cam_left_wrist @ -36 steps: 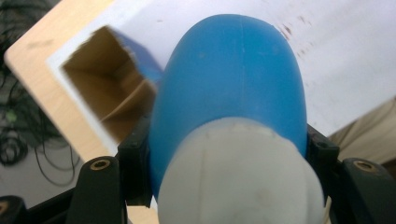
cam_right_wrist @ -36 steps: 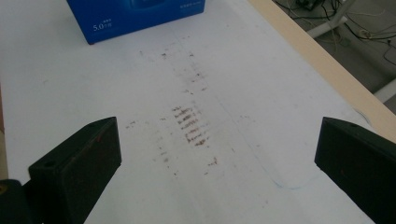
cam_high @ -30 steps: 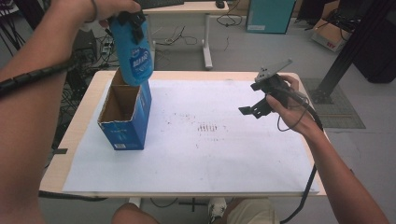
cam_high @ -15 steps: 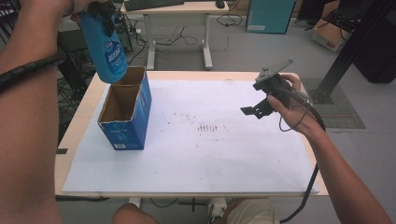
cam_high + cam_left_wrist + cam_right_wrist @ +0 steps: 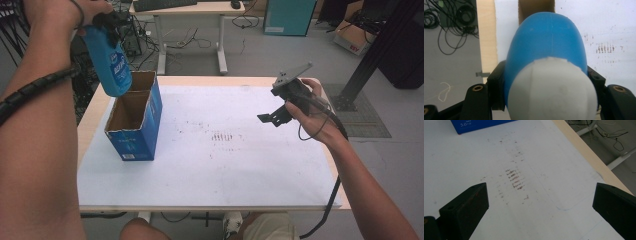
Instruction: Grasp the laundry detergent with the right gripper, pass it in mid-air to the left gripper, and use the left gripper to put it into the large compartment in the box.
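Note:
A blue bottle (image 5: 111,62) with a white cap (image 5: 552,88) hangs tilted over the back left corner of an open blue cardboard box (image 5: 135,135). My left gripper (image 5: 107,22) is shut on the bottle near its cap end, one black jaw on each side of it in the left gripper view (image 5: 546,82). Past the bottle, the box's brown inside (image 5: 536,7) shows below. My right gripper (image 5: 276,118) hovers over the right part of the table, open, with nothing between its fingers (image 5: 539,202).
The white sheet (image 5: 225,160) covering the table carries brownish smudges (image 5: 514,180) near its middle. The box's blue corner (image 5: 479,125) lies far ahead of the right gripper. A wooden table edge (image 5: 584,152) runs along the right; desks and cables stand behind.
My left hand has carried the bottle to the left and slightly down, from above the box's middle to its back left corner. The right hand has stayed put.

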Available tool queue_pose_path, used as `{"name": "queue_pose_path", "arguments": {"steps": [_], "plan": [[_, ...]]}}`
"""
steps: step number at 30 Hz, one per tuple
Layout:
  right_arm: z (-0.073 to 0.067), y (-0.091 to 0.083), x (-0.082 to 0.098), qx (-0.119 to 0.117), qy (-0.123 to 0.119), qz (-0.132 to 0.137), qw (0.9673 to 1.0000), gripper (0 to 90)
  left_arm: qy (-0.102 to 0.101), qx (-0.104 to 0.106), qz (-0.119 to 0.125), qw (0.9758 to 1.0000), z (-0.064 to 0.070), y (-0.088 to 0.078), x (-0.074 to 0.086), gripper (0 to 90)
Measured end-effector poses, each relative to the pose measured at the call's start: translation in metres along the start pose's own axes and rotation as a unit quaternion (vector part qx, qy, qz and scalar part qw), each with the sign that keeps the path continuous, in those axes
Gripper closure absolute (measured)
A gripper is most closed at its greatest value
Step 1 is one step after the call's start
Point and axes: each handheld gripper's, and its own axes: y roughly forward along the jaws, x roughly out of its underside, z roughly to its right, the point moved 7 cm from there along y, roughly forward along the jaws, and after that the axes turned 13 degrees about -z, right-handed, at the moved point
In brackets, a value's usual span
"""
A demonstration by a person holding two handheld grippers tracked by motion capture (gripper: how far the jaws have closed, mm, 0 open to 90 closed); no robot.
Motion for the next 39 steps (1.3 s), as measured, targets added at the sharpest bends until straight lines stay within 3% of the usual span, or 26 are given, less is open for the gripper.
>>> {"name": "queue_pose_path", "arguments": {"steps": [11, 28, 39], "plan": [[-0.002, -0.001, 0.000, 0.003, -0.003, 0.000, 1.0000, 0.3, -0.011, 0.010, 0.000, 0.9999, 0.002, 0.028, 0.001, 37.2], [-0.002, -0.001, 0.007, 0.008, -0.003, -0.003, 1.0000, 0.3, -0.014, 0.012, -0.006, 0.9998, 0.001, 0.096, -0.001, 37.2], [-0.002, 0.003, 0.009, 0.011, -0.002, -0.005, 0.9999, 0.3, -0.029, 0.023, -0.012, 0.9992, 0.005, 0.142, -0.001, 37.2]]}}
